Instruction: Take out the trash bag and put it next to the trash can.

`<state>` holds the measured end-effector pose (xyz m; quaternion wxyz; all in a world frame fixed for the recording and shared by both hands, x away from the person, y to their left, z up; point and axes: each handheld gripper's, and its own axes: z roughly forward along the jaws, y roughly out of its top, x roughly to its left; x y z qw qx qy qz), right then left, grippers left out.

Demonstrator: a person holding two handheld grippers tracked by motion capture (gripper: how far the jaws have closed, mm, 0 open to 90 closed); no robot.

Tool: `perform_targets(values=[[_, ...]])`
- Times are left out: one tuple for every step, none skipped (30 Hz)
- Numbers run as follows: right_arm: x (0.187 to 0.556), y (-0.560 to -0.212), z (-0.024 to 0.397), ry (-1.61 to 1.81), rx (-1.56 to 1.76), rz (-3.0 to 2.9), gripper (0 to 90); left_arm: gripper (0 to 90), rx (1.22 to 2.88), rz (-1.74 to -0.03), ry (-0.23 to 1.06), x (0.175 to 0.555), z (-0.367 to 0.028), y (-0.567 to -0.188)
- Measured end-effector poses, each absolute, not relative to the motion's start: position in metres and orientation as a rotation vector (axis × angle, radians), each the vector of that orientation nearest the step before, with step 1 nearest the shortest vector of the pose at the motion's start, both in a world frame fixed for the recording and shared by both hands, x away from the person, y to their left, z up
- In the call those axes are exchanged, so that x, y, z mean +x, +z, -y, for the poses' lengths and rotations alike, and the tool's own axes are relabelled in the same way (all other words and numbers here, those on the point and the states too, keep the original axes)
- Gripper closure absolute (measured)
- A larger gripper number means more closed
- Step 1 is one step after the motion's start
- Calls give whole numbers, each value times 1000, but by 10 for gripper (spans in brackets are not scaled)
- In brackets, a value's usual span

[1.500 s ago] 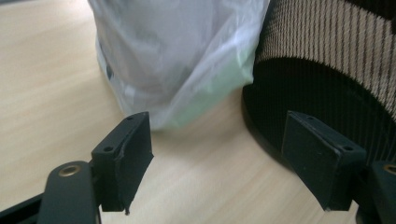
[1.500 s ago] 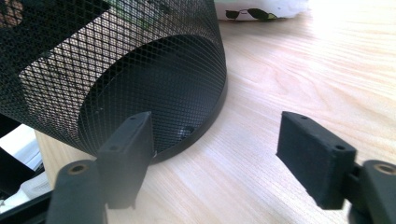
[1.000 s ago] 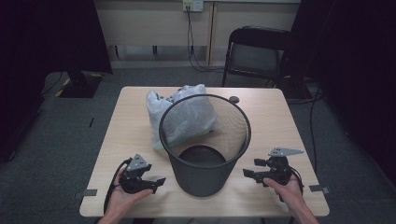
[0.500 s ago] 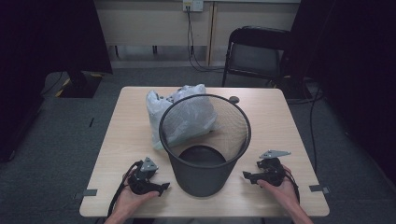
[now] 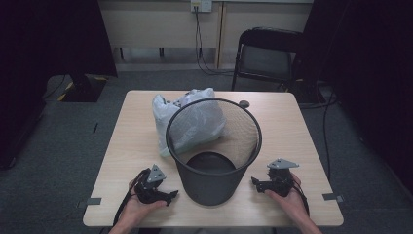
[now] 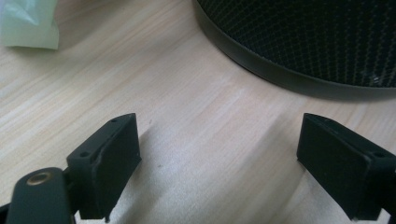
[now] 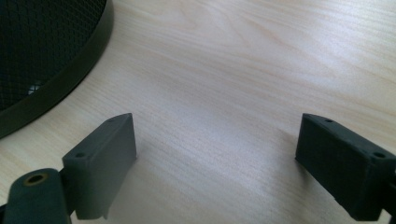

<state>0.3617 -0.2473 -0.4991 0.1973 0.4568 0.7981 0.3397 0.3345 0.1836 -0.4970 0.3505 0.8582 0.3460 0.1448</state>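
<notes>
Black wire-mesh wastebasket (image 5: 213,151), upright between left gripper (image 5: 168,195) and right gripper (image 5: 255,183); both just opened wide, holding nothing, flanking it for access.

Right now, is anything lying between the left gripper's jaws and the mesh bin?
No. In the left gripper view, bare wooden table runs from the open left gripper to the bin.

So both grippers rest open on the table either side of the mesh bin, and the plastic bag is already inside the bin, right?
Not quite. The plastic bag is not inside the mesh bin: the high view shows it lying on the table behind the bin. The rest holds: left gripper and right gripper sit open, one on each side.
</notes>
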Motion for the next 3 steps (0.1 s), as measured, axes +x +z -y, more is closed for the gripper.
perform_targets(values=[[362, -500, 247, 957, 1276, -2230, 100, 118, 2219, -892, 376, 335, -184, -498], [362, -500, 247, 959, 1276, -2227, 97, 114, 2214, -888, 376, 335, -184, -498], [362, -500, 246, 958, 1280, -2227, 95, 111, 2214, -888, 376, 335, -184, -498]])
